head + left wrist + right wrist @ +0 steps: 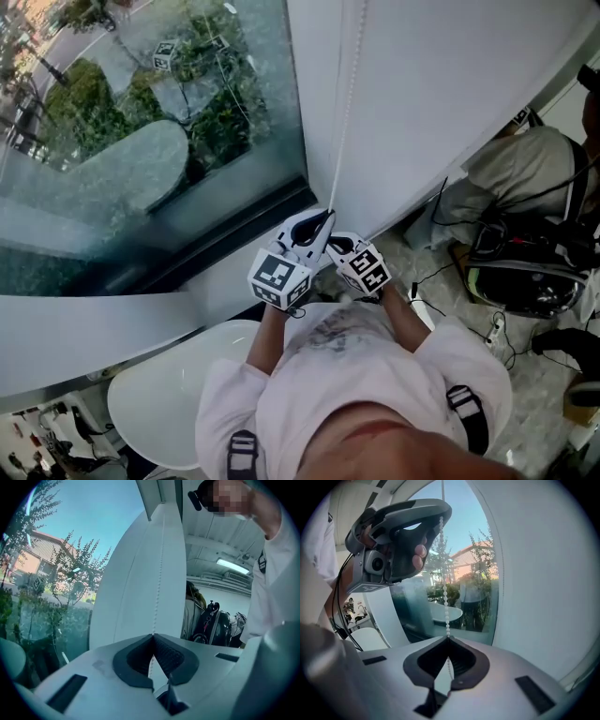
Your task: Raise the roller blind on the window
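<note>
Clamped shut on the bead chain (345,112) with left tool (314,225) and right tool (339,246), at five o'clock of the window (141,159). Pull straight toward six o'clock, chain taut; regrip higher one tool at a time.

Floor (450,300), right side of frame: pale speckled tile. Lying on it:
- thin black cables (439,272), trailing across the middle
- a white power strip (494,330)
- a black bag (525,277) with grey trim, near the right edge

Round white table (159,412), lower left of frame.
</note>
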